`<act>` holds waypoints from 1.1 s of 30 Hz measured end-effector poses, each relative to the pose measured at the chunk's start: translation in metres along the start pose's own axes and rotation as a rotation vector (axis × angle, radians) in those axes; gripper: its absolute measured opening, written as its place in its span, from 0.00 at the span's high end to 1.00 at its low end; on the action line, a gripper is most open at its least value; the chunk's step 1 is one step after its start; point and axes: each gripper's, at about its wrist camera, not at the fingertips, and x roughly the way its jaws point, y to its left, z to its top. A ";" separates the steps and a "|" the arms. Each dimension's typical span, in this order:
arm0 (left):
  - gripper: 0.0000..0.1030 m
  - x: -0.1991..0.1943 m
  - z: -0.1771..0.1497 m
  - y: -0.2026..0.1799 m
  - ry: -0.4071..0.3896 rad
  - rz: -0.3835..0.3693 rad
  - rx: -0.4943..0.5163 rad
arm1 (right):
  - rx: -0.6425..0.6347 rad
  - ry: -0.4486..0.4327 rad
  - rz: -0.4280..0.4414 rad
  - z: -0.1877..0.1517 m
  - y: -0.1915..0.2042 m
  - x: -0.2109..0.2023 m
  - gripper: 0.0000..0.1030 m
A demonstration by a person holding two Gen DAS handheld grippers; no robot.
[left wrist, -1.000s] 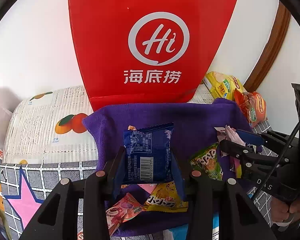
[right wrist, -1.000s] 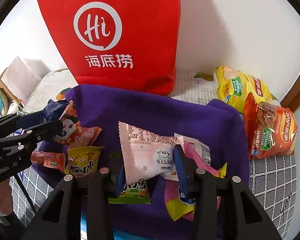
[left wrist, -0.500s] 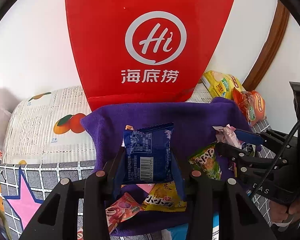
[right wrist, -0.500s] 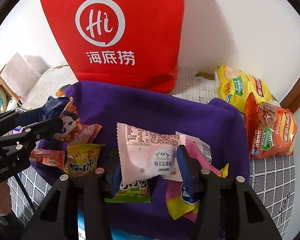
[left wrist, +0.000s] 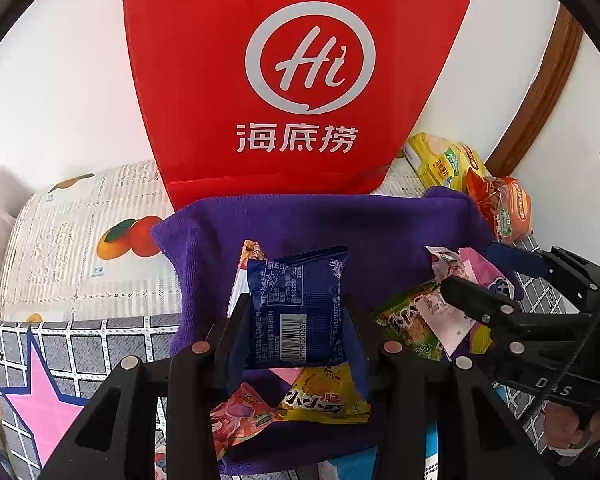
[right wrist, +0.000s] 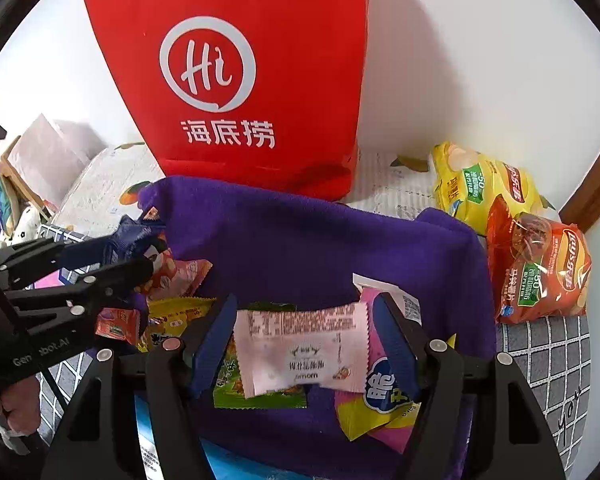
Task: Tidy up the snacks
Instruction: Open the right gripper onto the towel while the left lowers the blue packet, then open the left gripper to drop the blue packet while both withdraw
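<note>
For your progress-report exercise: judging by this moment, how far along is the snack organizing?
Done: nothing visibly sorted yet. In hand: the left gripper holds a blue snack packet; the right gripper holds a pale pink packet. Left: several packets still lie on the purple towel, with two chip bags beside the red Haidilao bag.

We see bright, even daylight in both fisheye views. The tall red paper bag (right wrist: 256,80) casts a soft grey shadow toward three o'clock on the white wall (right wrist: 480,60). Straight edges bow near the dark circular rim. The pale pink snack packet (right wrist: 304,350) looks motion-blurred; print elsewhere stays sharp.
</note>
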 end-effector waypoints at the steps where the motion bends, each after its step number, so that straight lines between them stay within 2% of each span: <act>1: 0.61 0.000 0.000 0.000 0.000 0.000 0.001 | 0.000 -0.005 0.000 0.001 0.001 -0.001 0.32; 11: 0.58 0.004 -0.001 0.000 0.006 0.003 0.000 | 0.006 -0.047 0.004 0.003 0.001 -0.014 0.32; 20: 0.57 0.004 0.001 0.006 0.014 -0.010 -0.019 | 0.007 -0.041 0.001 0.003 0.002 -0.011 0.32; 26: 0.50 0.003 0.003 0.011 0.026 -0.041 -0.043 | 0.027 -0.062 0.003 0.004 -0.003 -0.018 0.32; 30: 0.41 -0.003 0.004 0.010 0.018 -0.076 -0.049 | 0.047 -0.087 -0.002 0.005 -0.007 -0.028 0.32; 33: 0.40 -0.010 0.005 0.007 0.005 -0.073 -0.042 | 0.065 -0.099 -0.010 0.006 -0.010 -0.035 0.32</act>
